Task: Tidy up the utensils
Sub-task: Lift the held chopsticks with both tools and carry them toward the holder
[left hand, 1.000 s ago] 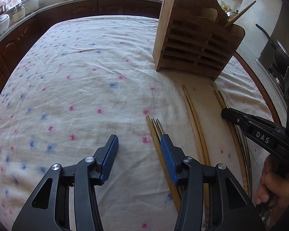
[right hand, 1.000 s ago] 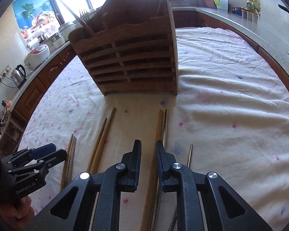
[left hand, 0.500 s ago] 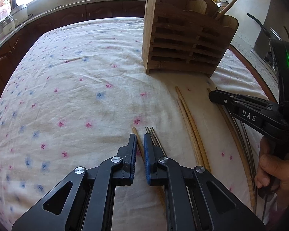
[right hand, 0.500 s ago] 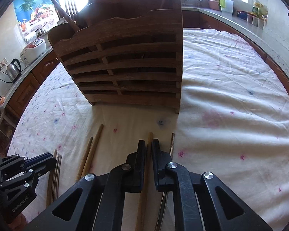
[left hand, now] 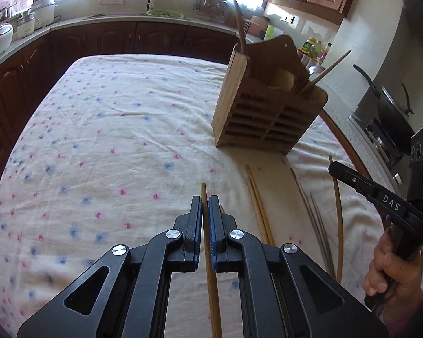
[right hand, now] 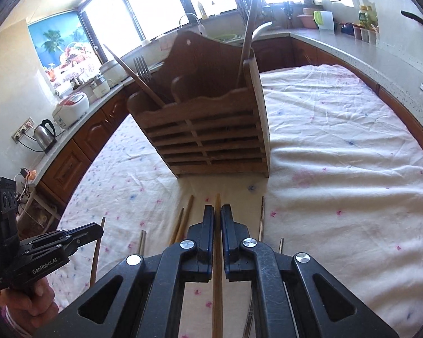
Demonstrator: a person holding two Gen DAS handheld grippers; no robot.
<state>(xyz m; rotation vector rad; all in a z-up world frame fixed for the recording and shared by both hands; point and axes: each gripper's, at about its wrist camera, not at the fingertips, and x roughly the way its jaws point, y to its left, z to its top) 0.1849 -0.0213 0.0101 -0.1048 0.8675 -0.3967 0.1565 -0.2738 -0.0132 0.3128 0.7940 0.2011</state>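
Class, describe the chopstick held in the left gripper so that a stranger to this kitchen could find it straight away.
Start at the slatted wooden utensil rack standing on the flower-printed cream tablecloth. In front of it, several thin wooden chopsticks lie loose on the cloth. The brown wooden chopstick you want is the only one pinched between the blue pads of the left gripper, its tip pointing towards the rack.

Matt slatted wooden holder (left hand: 263, 118); smooth wooden chopsticks (left hand: 258, 205); soft, creased floral cloth (left hand: 112, 140).
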